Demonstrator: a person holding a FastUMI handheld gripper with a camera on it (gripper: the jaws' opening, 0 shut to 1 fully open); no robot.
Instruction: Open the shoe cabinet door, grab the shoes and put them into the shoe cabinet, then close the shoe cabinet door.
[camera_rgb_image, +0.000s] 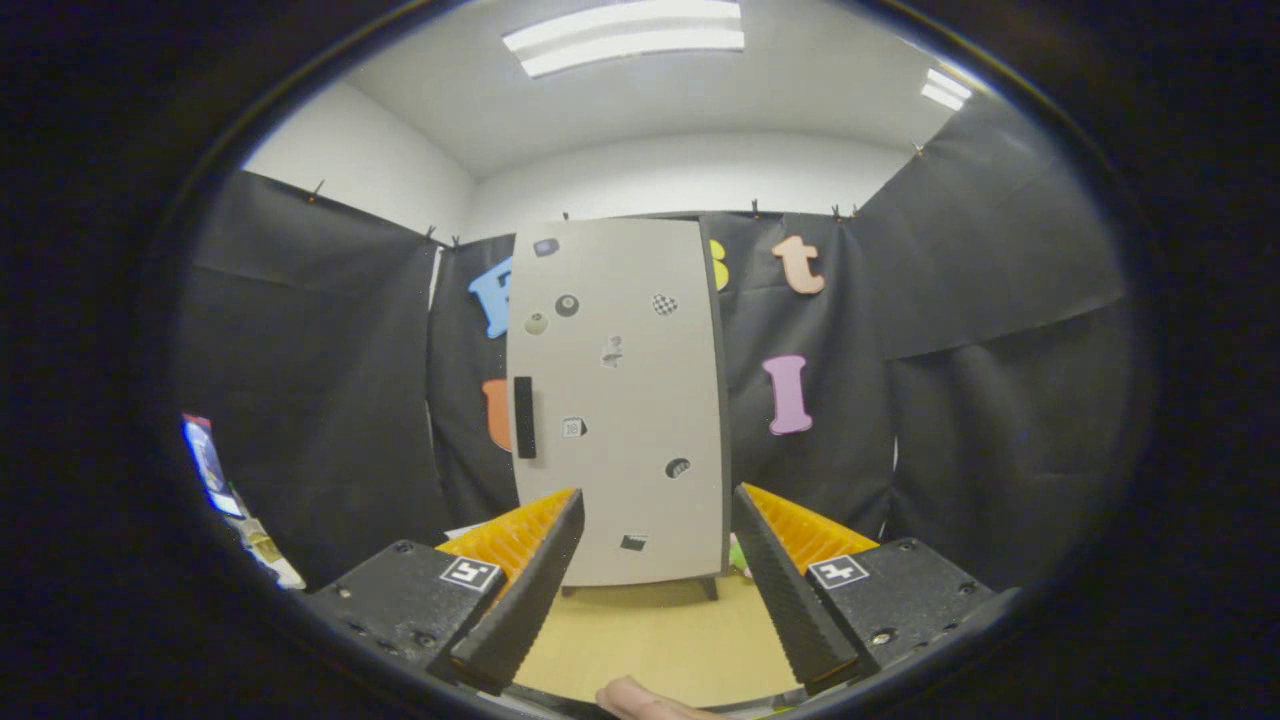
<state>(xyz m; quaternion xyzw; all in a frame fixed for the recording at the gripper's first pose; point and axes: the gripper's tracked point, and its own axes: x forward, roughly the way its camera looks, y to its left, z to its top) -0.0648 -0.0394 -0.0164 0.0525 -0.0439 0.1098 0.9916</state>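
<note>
Wooden floor (650, 640), shoe cabinet (620, 400) beyond the fingers, door closed. Gripper (655, 590) spread, empty. Best approach: hook black handle (524, 417) at door's left edge squarely.

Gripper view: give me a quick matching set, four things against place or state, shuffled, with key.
Things:
1. shoe cabinet door
2. door handle
3. gripper fingers
4. floor

Place or state:
A. black vertical bar near the door's left edge
B. spread apart, nothing between them
C. closed, pale, dotted with small stickers
D. light wood, under the cabinet and ahead of the fingers

Pairs: 1-C, 2-A, 3-B, 4-D
</note>
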